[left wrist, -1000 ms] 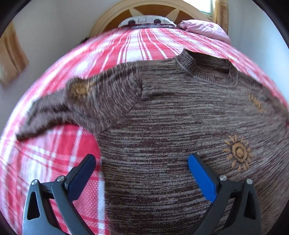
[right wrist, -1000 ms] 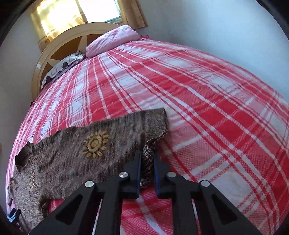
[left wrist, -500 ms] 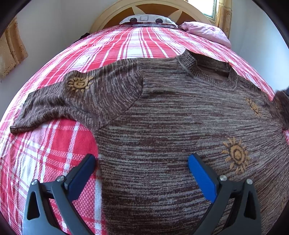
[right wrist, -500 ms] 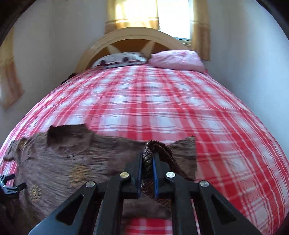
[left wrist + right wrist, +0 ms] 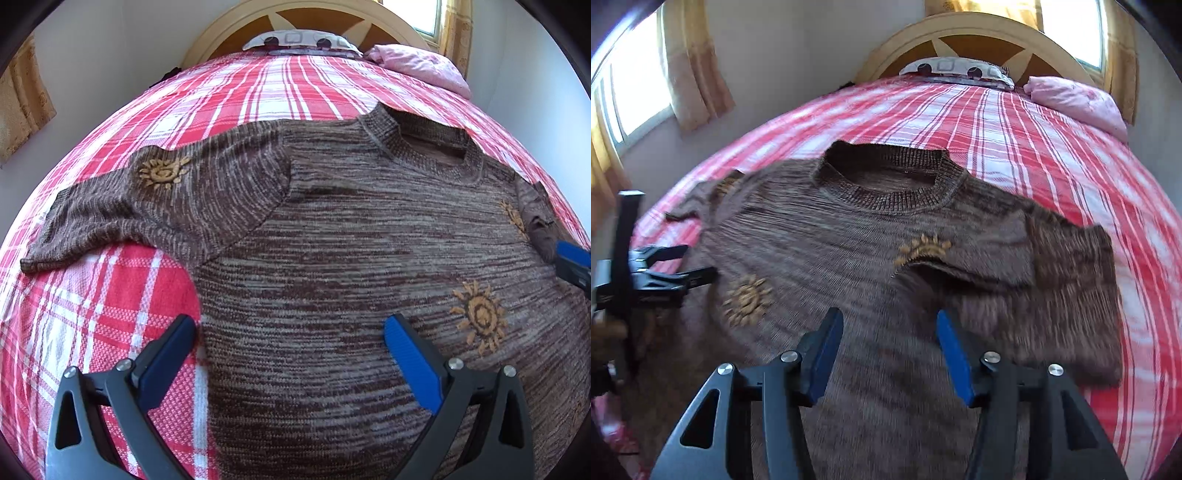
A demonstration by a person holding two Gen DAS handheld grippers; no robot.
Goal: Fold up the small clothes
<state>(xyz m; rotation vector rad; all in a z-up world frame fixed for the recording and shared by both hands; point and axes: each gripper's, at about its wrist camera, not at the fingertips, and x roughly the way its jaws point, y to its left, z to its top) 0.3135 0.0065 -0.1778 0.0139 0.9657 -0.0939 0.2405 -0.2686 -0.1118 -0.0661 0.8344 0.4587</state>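
Note:
A brown knitted sweater (image 5: 332, 258) with orange sun motifs lies flat on the red plaid bed, neck toward the headboard. Its left sleeve (image 5: 122, 210) is spread out to the left. Its right sleeve (image 5: 1067, 266) is folded inward over the body. My left gripper (image 5: 290, 334) is open and empty, hovering over the sweater's lower left edge. My right gripper (image 5: 890, 325) is open and empty above the sweater's body, just below the folded sleeve. The right gripper's blue tip shows at the right edge of the left wrist view (image 5: 572, 258). The left gripper shows at the left of the right wrist view (image 5: 665, 269).
The red and white plaid bedspread (image 5: 92, 314) covers the whole bed. A patterned pillow (image 5: 956, 70) and a pink pillow (image 5: 1078, 103) lie at the wooden headboard (image 5: 975, 40). Walls and curtained windows surround the bed.
My right gripper carried the right sleeve inward over the sweater's body, then opened and let it go. The left gripper stayed open and nearly still.

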